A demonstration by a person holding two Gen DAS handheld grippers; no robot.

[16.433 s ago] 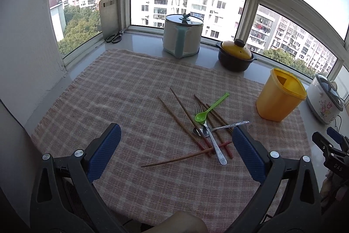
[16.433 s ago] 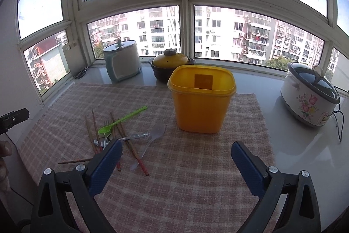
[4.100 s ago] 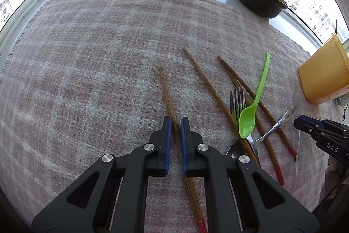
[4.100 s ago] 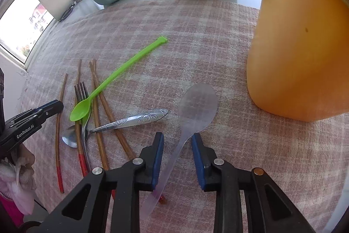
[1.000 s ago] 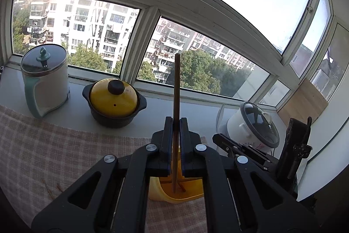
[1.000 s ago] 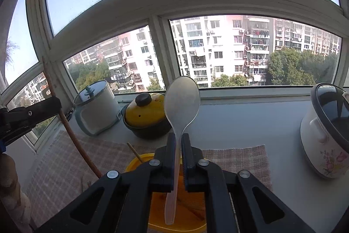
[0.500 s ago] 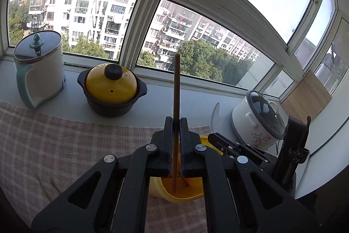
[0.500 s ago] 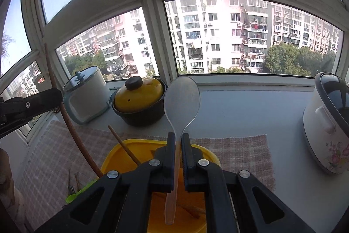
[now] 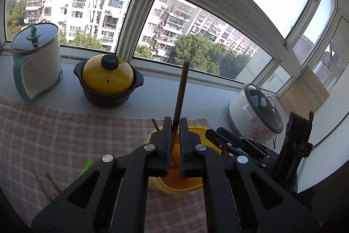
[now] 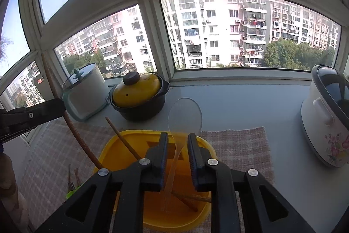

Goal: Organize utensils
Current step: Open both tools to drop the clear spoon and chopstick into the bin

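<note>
My left gripper [image 9: 174, 123] hovers over the yellow bin [image 9: 185, 186]. A brown chopstick [image 9: 180, 93] stands between its fingers, lower end in the bin; the jaws have parted slightly and it touches only the left pad. It also shows in the right wrist view [image 10: 72, 130]. My right gripper [image 10: 177, 141] is open over the bin [image 10: 113, 145]. The clear plastic spoon [image 10: 185, 117] stands loose between its fingers, handle down in the bin. Other chopsticks [image 10: 124, 139] lie in the bin.
A yellow-lidded black pot [image 9: 108, 80], a white kettle [image 9: 35, 62] and a rice cooker [image 9: 256, 117] stand on the sill behind the checked cloth [image 9: 54, 130]. A green spoon [image 9: 86, 166], a fork and chopsticks [image 9: 47, 185] lie on the cloth at left.
Both grippers have lowered over the bin. The right gripper has opened and let go of the clear spoon. The left jaws have parted slightly around the chopstick.
</note>
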